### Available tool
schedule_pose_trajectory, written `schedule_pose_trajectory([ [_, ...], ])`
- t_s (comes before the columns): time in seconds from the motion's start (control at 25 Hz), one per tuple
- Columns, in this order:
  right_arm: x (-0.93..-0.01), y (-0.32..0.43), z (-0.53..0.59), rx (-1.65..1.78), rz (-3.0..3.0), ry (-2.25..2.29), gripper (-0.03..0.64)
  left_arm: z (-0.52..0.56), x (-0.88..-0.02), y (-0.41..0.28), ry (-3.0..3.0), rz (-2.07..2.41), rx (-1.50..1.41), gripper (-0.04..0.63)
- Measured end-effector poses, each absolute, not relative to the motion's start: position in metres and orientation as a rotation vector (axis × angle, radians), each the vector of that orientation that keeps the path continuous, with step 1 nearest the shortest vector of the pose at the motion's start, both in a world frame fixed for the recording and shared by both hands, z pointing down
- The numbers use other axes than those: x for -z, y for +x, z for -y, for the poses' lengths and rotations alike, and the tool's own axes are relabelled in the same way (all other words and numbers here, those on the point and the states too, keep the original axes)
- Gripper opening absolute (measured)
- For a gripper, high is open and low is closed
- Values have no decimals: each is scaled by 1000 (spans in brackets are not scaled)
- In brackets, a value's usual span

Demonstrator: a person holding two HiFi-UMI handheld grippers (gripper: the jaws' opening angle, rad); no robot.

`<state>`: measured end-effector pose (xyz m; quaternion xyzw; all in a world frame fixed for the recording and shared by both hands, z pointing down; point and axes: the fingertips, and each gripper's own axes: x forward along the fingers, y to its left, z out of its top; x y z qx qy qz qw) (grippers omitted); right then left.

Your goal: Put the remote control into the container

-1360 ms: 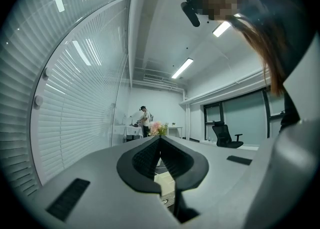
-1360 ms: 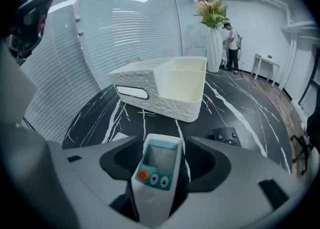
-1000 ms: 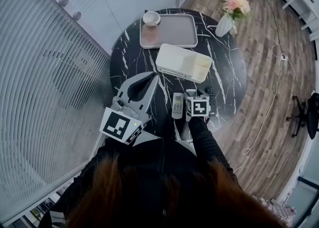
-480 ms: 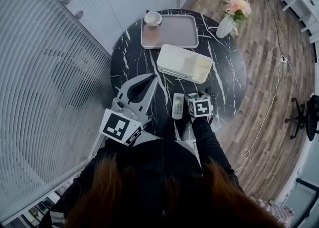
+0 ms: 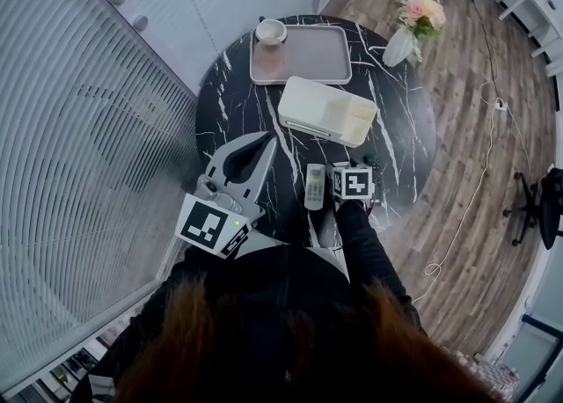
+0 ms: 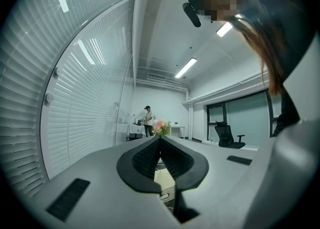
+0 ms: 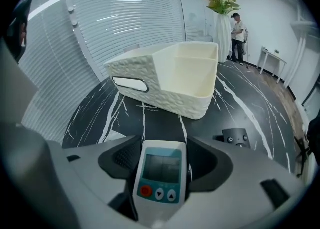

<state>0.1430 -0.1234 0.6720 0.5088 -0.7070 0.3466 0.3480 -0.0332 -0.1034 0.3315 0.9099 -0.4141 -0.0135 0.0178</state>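
A white remote control with a small screen and a red button [image 7: 161,173] lies lengthwise between the jaws of my right gripper [image 7: 162,146], which is shut on it. The cream two-compartment container [image 7: 170,80] stands just ahead on the black marble table [image 7: 260,118]. In the head view the right gripper [image 5: 339,167] is near the table's front edge, below the container [image 5: 327,111]. A second white remote [image 5: 314,186] lies on the table just left of it. My left gripper [image 5: 274,136] hovers at the front left, shut and empty, its tips touching [image 6: 160,140].
A small black remote [image 7: 235,137] lies to the right of my right gripper. At the back of the round table a grey tray [image 5: 308,56] carries a cup [image 5: 268,33]. A vase of flowers [image 5: 409,21] stands at the back right. Slatted blinds run along the left.
My right gripper has shifted slightly right and toward the container. The loose white remote and the left gripper have stayed where they were.
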Motion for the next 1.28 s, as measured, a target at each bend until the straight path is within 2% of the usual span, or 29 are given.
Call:
schedule_pose_trajectory([
  [0.36, -674, 141, 120, -769, 1834, 1306, 270, 104, -335, -39, 2803, 1306, 50, 9],
  [0.56, -674, 144, 119, -806, 1915, 1334, 268, 104, -336, -39, 2804, 1297, 47, 9],
  [1.28, -494, 168, 166, -639, 2335, 1699, 268, 112, -334, -47, 2797, 1295, 97, 9],
])
